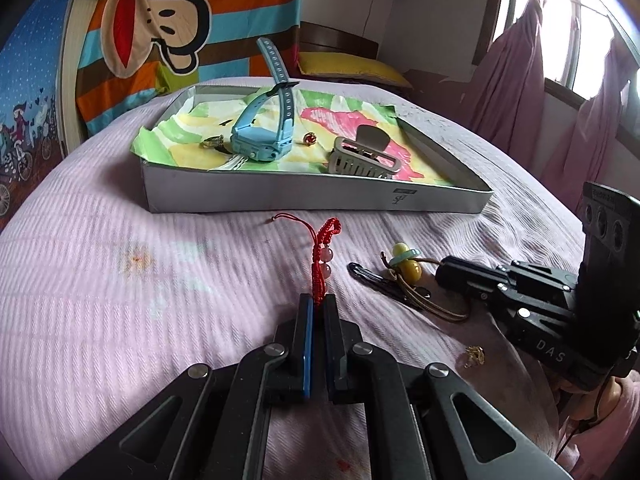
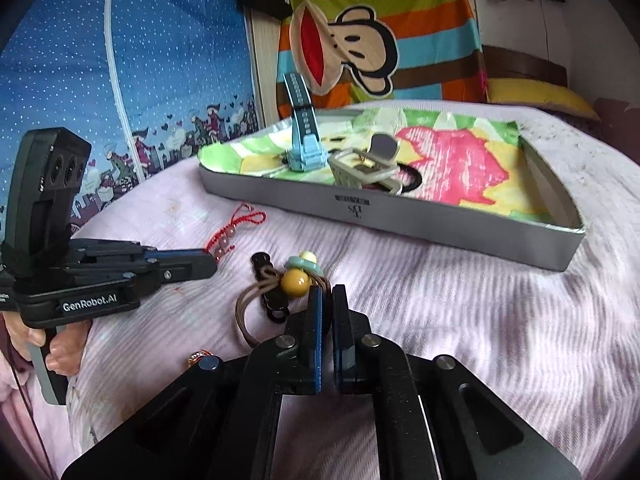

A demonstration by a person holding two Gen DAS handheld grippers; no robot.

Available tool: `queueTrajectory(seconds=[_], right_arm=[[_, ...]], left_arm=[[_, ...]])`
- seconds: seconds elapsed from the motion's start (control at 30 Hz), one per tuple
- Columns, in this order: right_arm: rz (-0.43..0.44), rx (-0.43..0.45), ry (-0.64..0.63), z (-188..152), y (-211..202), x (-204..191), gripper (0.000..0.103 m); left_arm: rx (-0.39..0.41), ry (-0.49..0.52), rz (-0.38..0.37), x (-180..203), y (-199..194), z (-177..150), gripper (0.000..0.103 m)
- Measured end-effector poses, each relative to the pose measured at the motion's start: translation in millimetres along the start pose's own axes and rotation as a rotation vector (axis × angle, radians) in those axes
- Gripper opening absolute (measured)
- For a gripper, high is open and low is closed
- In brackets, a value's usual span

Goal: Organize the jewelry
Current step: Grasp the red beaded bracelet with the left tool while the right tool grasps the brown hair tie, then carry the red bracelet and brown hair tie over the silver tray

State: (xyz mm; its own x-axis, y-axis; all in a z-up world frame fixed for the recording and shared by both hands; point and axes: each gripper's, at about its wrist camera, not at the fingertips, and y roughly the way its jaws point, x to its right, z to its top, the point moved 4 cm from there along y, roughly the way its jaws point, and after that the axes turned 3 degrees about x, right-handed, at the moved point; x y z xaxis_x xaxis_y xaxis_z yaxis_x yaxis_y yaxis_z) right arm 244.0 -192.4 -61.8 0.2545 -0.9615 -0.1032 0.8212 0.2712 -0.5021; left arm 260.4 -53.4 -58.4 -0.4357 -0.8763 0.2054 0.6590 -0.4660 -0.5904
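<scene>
A red knotted cord bracelet point(image 1: 325, 248) with pink beads lies on the pink bedspread, and my left gripper point(image 1: 318, 302) is shut on its near end. The right wrist view shows this gripper point(image 2: 212, 262) from the side with the red cord point(image 2: 236, 226) trailing from its tip. My right gripper point(image 2: 327, 292) is shut on a brown cord point(image 2: 250, 300) that carries yellow beads point(image 2: 295, 282), a teal ring and a black clasp point(image 2: 264, 272). Ahead stands a grey tray point(image 1: 280, 196) lined with coloured paper. It holds a blue watch point(image 1: 256, 136), a grey claw clip point(image 1: 362, 158) and a ring point(image 1: 212, 143).
A small gold piece point(image 1: 474, 354) lies on the bedspread near the right gripper's body. In the tray there is also a small red and gold bead point(image 1: 310, 139) and a black hair tie point(image 2: 412, 178). A striped cartoon blanket point(image 1: 168, 24) and pink curtains point(image 1: 568, 120) are behind.
</scene>
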Motion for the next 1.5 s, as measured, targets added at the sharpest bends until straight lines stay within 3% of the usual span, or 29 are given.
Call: queueTrajectory(seconds=[0.37, 0.57, 0.87, 1.13, 1.3, 1.5], right_arm=[[-0.045, 0.120, -0.048, 6, -28, -9, 0.004], [-0.039, 0.131, -0.032, 15, -34, -6, 0.004], [-0.064, 0.206, -0.047, 56, -45, 5, 0.004], [-0.132, 0.268, -0.056, 115, -33, 34, 0.004], [-0.159, 0.259, -0.010, 135, -10, 58, 0.004], [-0.175, 0.211, 0.028, 134, 23, 78, 0.004]], left_arm=[[0.087, 0.030, 0.015, 7, -17, 4, 0.005], [0.153, 0.060, 0.035, 15, -34, 12, 0.005], [0.181, 0.054, 0.012, 24, -34, 49, 0.005], [0.208, 0.043, 0.024, 25, -3, 118, 0.005], [0.155, 0.029, 0.038, 25, 38, 148, 0.005], [0.080, 0.050, 0.040, 30, 76, 166, 0.005]])
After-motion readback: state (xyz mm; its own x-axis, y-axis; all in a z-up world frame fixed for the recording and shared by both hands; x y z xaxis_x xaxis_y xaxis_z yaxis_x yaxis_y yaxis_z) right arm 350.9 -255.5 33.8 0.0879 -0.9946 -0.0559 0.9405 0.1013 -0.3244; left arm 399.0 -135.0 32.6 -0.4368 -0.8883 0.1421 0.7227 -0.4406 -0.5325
